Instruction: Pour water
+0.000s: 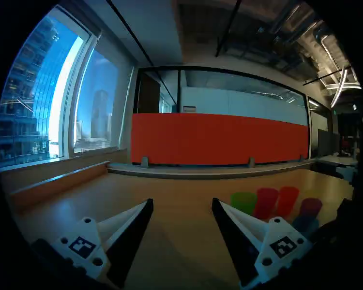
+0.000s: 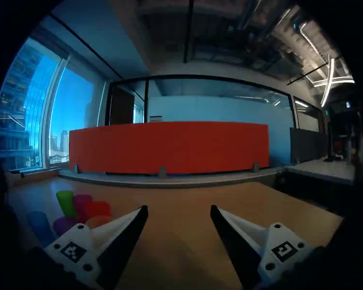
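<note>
While both claws hung wide open over the wooden table (image 1: 181,186) with nothing between their fingers, the left gripper (image 1: 182,202) had the bunch of colored cups (image 1: 266,203) on its right side, and the right gripper (image 2: 179,209) had them on its left. The cups stood straight up, tall side up and down, packed close together. They were too blurry to tell what was inside.
</note>
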Demonstrator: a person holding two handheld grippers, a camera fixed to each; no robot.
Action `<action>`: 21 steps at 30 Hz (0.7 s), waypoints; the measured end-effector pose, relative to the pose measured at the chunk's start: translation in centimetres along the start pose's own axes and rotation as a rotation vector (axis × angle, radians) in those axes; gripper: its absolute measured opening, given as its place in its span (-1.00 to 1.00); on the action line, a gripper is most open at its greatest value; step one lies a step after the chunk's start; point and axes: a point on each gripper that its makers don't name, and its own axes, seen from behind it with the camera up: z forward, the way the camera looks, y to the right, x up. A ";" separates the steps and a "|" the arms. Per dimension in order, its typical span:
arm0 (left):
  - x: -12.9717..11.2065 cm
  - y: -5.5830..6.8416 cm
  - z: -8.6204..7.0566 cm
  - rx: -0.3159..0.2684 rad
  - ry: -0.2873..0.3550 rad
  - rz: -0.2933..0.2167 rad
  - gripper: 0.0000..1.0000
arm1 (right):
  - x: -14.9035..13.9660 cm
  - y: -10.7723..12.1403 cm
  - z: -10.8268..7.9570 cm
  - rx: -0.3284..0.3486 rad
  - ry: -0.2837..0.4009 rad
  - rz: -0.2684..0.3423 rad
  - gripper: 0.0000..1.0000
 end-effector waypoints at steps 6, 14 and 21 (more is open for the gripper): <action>2.8 0.4 0.1 -0.016 0.010 0.000 0.79 | 2.7 -0.3 0.2 0.005 -0.005 0.005 1.00; 6.1 1.5 0.6 -0.056 -0.015 0.003 0.79 | 5.7 -0.7 0.6 0.025 -0.045 0.016 1.00; 9.3 2.5 1.0 -0.090 -0.033 0.010 0.79 | 8.7 -1.8 1.1 0.064 -0.069 0.034 1.00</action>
